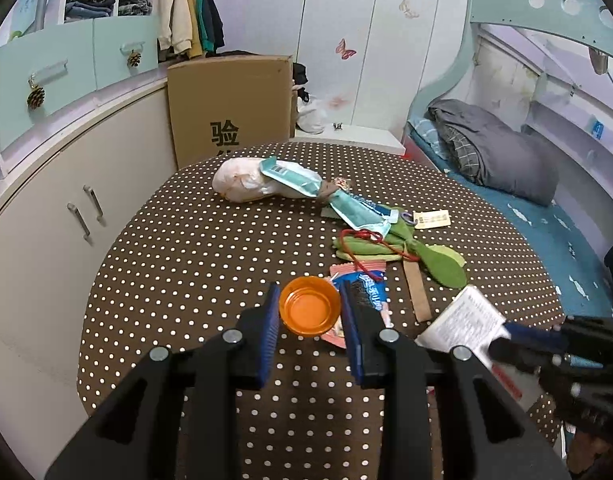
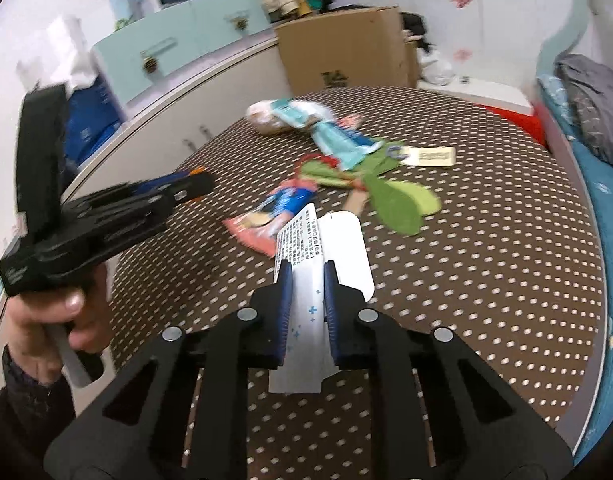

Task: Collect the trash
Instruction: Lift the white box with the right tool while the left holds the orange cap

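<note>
— What have you got?

— Right fingers [image 2: 306, 280] are clamped on the flattened white carton [image 2: 322, 248], lifted above the dotted table [image 2: 486, 280]. Left fingers [image 1: 308, 308] sit around the orange cup [image 1: 309, 305], pads just beside its rim; contact I can't confirm.

— Risks?

— The carton is thin and may slip out. Squeezing the cup could pop it onto the red wrapper [image 1: 366, 276].

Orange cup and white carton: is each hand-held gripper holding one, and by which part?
Left hand-held gripper clamps the orange cup by its sides. Right hand-held gripper grips the white carton across its narrow middle.
</note>
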The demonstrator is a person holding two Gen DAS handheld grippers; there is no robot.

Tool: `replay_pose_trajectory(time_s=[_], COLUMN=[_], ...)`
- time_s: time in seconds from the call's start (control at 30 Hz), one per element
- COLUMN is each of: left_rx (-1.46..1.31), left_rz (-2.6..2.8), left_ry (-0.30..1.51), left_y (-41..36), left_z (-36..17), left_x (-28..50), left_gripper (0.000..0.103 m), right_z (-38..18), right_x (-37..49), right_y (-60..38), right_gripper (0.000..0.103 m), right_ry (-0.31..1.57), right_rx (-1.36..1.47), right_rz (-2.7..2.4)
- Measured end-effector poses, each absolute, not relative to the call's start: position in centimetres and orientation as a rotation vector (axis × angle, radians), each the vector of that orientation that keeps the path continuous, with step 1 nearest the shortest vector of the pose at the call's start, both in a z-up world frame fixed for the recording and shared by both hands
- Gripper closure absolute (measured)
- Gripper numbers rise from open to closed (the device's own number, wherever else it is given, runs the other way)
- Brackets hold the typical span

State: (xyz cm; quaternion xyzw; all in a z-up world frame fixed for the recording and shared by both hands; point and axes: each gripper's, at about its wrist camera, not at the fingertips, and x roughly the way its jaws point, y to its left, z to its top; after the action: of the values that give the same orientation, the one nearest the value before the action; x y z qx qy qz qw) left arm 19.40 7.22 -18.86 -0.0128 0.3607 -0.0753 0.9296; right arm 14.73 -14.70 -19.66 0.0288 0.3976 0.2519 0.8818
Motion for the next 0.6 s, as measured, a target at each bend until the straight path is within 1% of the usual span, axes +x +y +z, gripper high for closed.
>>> replay_pose_trajectory(time_s=[0.07, 0.1, 0.13, 0.2, 0.27, 0.3, 0.37, 0.4, 0.43, 0.47, 0.5, 0.6], left_rx=[-0.03, -0.031, -0.031, -0.034, -0.034, -0.034, -0.034, -0.034, -0.034, -0.036, -0.037, -0.039], left_rz=[-0.152, -0.152, -0.149, -0.148, -0.146, -0.146, -0.146, -0.146, -0.147, -0.147, -0.148, -0.15], left_ry=[0.74, 0.741, 0.74, 0.741, 0.741, 0.74, 0.741, 0.741, 0.741, 0.742, 0.742, 0.743], left_y=[7.2, 7.3, 7.3, 7.4, 7.6, 7.6, 7.7, 7.7, 7.8, 7.8, 7.8, 7.8], left_z=[-18.9, -18.9, -18.9, -19.0, -19.0, -19.0, -19.0, -19.0, -19.0, -19.1, -19.1, -19.1], left_x=[19.3, 19.3, 19.2, 19.0, 18.8, 18.7, 18.7, 18.6, 18.6, 18.6, 18.6, 18.4], left_gripper=[0.074, 0.074, 0.074, 0.074, 0.074, 0.074, 0.074, 0.074, 0.074, 0.074, 0.074, 0.074], right_z=[-19.7, -19.9, -20.1, -20.6, -21.5, -21.9, -22.6, -23.0, -23.2, -23.3, -23.3, -22.8], right_x=[14.3, 14.3, 14.1, 14.0, 14.1, 14.2, 14.2, 14.1, 14.1, 14.1, 14.0, 13.7], right_y=[-13.5, -13.2, -12.9, -12.3, -11.9, -11.7, -11.4, -11.0, -10.9, -10.8, -10.6, -10.8], right_gripper=[0.079, 0.074, 0.071, 0.052, 0.05, 0.045, 0.04, 0.033, 0.032, 0.033, 0.045, 0.057], right_ry=[0.833, 0.845, 0.857, 0.871, 0.896, 0.911, 0.921, 0.927, 0.923, 0.912, 0.9, 0.879], right_rx=[0.001, -0.012, -0.023, -0.045, -0.047, -0.052, -0.088, -0.114, -0.127, -0.14, -0.157, -0.142], right_rz=[0.531, 0.532, 0.538, 0.539, 0.544, 0.538, 0.522, 0.516, 0.517, 0.522, 0.533, 0.557])
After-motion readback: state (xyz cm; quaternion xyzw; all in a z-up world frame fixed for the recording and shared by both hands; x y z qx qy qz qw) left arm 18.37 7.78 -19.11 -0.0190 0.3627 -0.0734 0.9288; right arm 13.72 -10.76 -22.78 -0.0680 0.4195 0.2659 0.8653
